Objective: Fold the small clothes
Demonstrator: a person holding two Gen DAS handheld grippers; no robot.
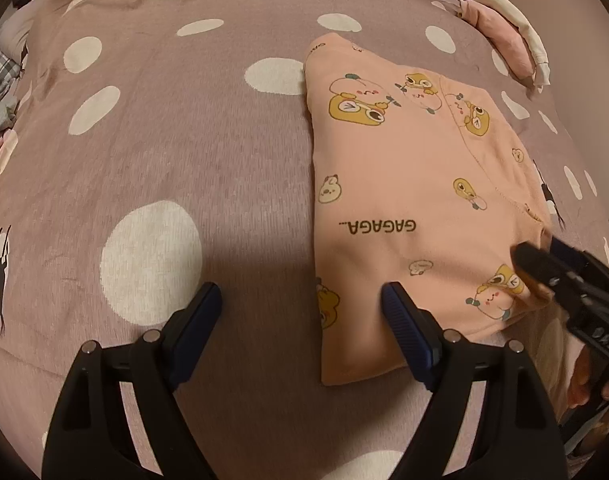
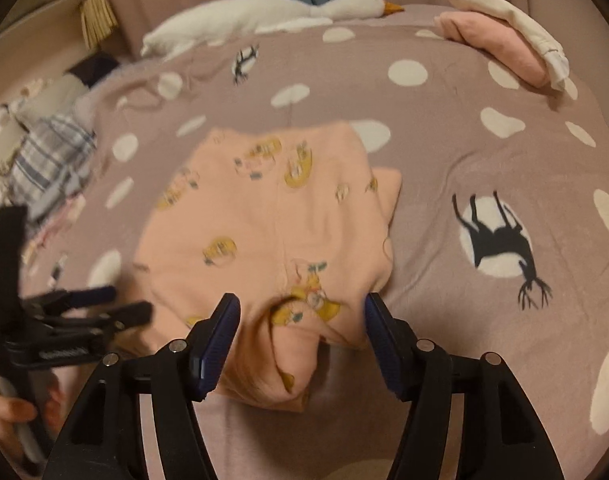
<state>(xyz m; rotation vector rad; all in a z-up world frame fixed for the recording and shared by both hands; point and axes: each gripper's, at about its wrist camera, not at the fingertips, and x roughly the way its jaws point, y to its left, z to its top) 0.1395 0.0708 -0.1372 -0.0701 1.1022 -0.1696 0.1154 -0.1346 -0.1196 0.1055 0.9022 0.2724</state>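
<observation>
A folded peach garment [image 1: 420, 200] printed with cartoon animals and the word "GAGAGA..." is lying flat on a mauve bedspread [image 1: 184, 152], its straight folded edge facing the open cloth to its left. In the right wrist view the same garment [image 2: 264, 216] is sitting in the middle of the bed with its near corner bunched and raised off the spread.

The right gripper [image 2: 302, 332] is standing with its jaws spread wide, one finger on each side of that raised corner; blur is hiding whether the pads are touching the fabric. From the left wrist view this right gripper [image 1: 544, 264] is appearing as a dark claw at the garment's near right corner.

The left gripper [image 1: 302, 312] is hanging released over the bedspread, its jaws wide apart; its right finger is lying over the garment's near edge, its left finger over bare cloth. In the right wrist view the left gripper [image 2: 116, 304] is showing at the garment's left side, held by a hand [image 2: 12, 412].

Farther out, a pink and white folded stack [image 2: 504, 44] is resting near the bed's far right edge. A white goose toy [image 2: 264, 16] is lying along the far side, and a plaid cloth [image 2: 52, 156] is lying heaped at the left.
</observation>
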